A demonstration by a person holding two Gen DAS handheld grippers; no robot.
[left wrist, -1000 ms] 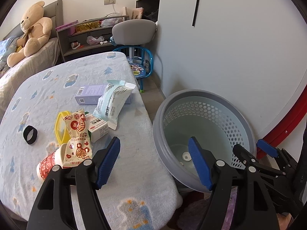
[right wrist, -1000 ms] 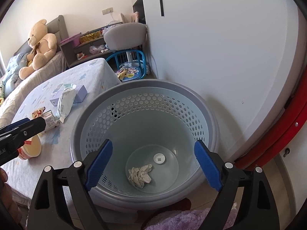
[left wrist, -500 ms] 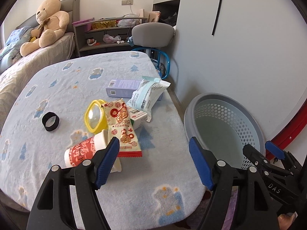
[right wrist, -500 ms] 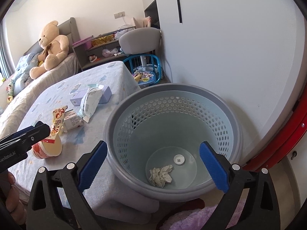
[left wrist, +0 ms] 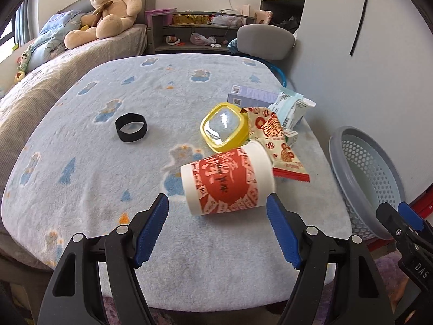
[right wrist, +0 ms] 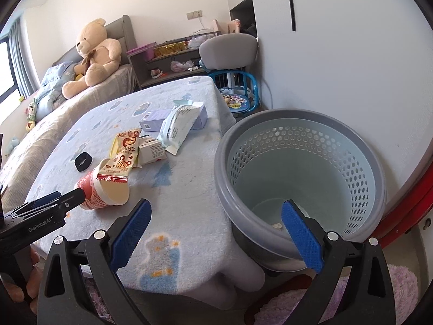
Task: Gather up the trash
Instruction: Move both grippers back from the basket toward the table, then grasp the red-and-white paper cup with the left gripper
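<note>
Red-and-white cup [left wrist: 228, 180] lies on its side near the table [left wrist: 81, 140] edge, just ahead of the left gripper [left wrist: 217, 230], which has swung over from the basket [right wrist: 300, 178]; jaws spread, nothing held. Right gripper [right wrist: 215, 233] has just been opening, empty, wide, beside the basket. Cup looks next for pickup.
</note>
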